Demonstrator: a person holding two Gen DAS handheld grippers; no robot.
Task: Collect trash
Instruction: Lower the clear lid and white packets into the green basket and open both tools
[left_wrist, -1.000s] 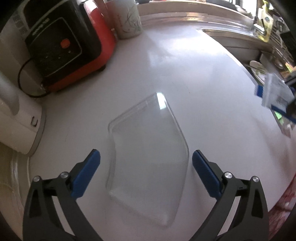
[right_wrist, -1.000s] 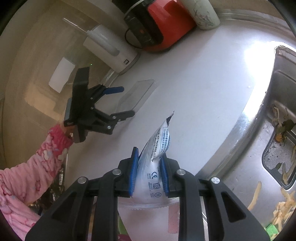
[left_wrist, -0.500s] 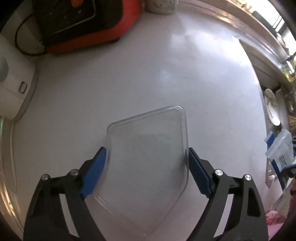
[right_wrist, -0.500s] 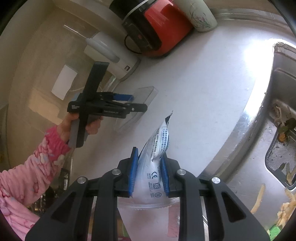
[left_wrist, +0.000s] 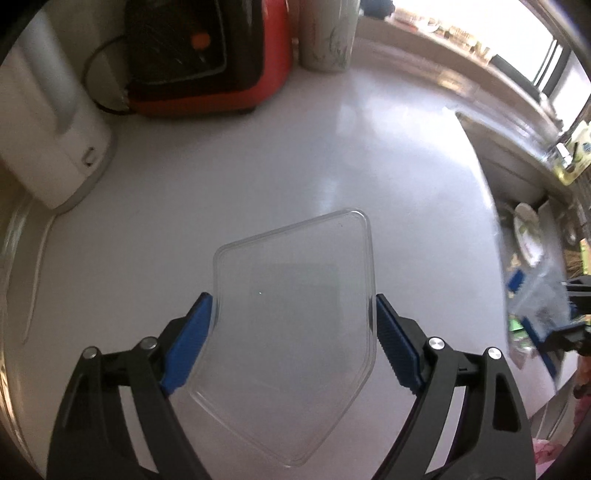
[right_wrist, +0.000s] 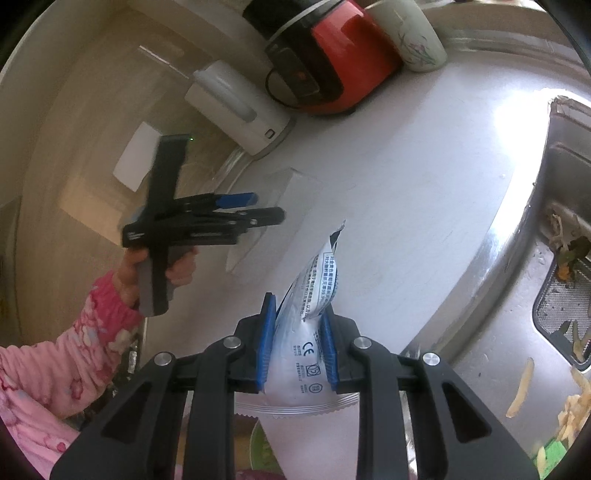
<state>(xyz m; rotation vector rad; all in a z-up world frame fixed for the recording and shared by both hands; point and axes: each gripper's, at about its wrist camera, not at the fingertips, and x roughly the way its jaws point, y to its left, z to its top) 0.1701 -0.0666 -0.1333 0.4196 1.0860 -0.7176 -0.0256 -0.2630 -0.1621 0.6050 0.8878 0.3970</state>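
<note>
Left tongs (left_wrist: 293, 325) clamp clear lid (left_wrist: 291, 332)

Left gripper (left_wrist: 293, 314) clamping clear plastic lid (left_wrist: 291, 332), above white counter (left_wrist: 258, 166)

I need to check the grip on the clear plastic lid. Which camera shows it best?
The left wrist view: the clear plastic lid fills the frame between the left claw pads. The right wrist view shows it only faintly, side-on.
</note>
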